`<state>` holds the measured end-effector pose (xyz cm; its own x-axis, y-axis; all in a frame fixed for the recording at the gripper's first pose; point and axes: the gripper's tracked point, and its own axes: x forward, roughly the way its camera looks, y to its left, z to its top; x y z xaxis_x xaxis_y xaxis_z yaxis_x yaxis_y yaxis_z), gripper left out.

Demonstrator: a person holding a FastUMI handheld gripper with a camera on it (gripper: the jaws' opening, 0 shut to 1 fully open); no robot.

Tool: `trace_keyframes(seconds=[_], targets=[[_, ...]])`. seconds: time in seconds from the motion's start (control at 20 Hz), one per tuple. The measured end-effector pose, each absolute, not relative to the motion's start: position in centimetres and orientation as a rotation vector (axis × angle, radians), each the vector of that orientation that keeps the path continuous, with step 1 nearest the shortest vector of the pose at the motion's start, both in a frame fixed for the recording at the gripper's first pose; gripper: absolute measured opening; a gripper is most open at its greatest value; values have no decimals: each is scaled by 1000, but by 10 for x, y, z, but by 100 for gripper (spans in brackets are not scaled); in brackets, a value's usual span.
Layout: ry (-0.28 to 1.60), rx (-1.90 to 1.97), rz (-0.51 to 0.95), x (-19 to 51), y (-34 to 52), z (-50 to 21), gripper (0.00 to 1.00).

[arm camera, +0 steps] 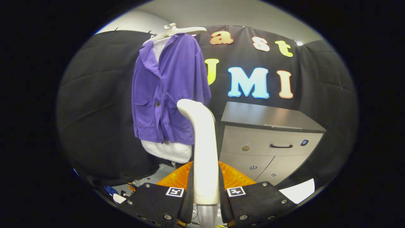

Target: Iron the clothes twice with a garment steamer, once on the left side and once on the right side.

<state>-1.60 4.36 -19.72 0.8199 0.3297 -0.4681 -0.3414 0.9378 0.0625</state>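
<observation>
Gripping steamer (204, 152) w/ both fingers (177, 198), purple shirt (167, 91) just beyond.

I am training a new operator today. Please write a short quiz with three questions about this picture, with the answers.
1. True or false: the gripper is shut on the steamer handle.
2. The purple shirt hangs: A) on a hanger; B) over the cabinet; C) on the floor.
3. Fill in: the steamer's head is ___ the shirt: touching or short of?

Key: 1 true; 2 A; 3 cannot tell for sure, it looks short of it.
</observation>
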Motion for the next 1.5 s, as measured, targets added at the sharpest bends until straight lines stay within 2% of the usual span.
trace_keyframes(seconds=[0.45,0.95,1.5], targets=[[357,79,220,16,-12,-109,35],[255,117,118,-3,-25,-33,34],[192,76,121,-16,3,-15,35]])
